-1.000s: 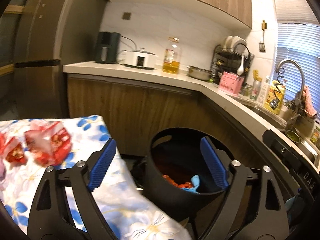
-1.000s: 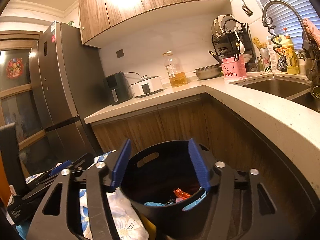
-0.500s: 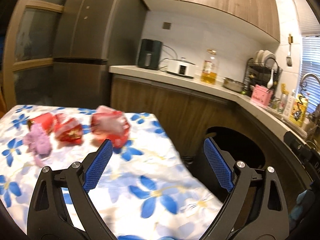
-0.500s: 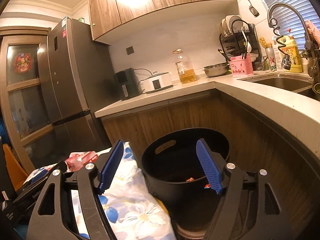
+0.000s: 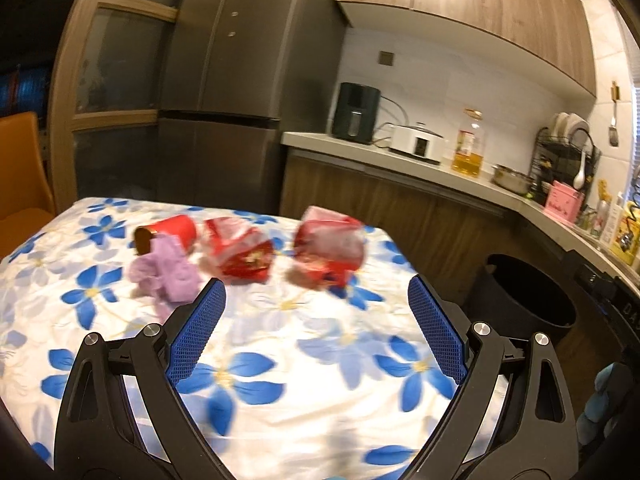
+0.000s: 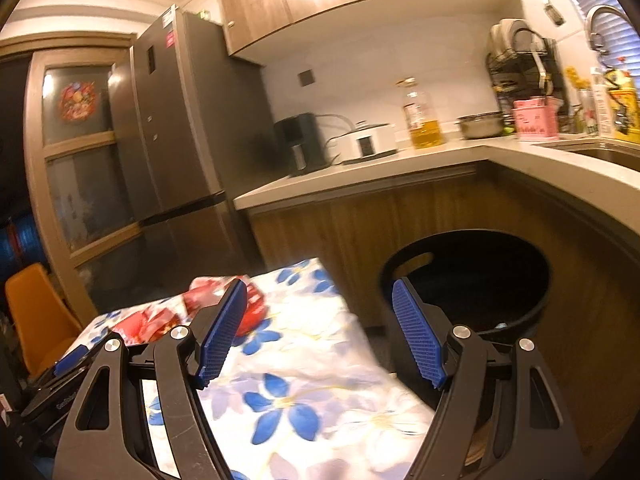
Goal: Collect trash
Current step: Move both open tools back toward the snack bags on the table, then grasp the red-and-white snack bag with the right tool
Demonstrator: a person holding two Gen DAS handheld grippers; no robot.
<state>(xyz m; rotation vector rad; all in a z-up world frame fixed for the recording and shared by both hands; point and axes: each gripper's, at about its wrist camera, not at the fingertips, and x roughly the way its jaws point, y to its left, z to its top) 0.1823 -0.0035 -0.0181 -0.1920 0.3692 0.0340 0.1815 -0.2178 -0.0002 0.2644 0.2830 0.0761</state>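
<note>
On the flowered tablecloth (image 5: 280,360) lie a red wrapper (image 5: 330,250), a second red wrapper (image 5: 240,254), a red cup on its side (image 5: 168,234) and a crumpled purple piece (image 5: 166,274). My left gripper (image 5: 316,328) is open and empty above the cloth, short of the wrappers. The black trash bin (image 5: 528,296) stands to the right of the table. My right gripper (image 6: 318,332) is open and empty, between the table edge and the bin (image 6: 468,280). Red wrappers (image 6: 212,304) show past its left finger.
Wooden cabinets and a counter (image 5: 400,164) run behind the table and curve right past the bin. A tall fridge (image 5: 224,100) stands behind the table. An orange chair (image 5: 20,168) is at the far left. The sink (image 6: 600,154) is on the right.
Both grippers have swung left, away from the bin and toward the table. The left one now faces the wrappers, cup and purple piece. Both have stayed open and empty.
</note>
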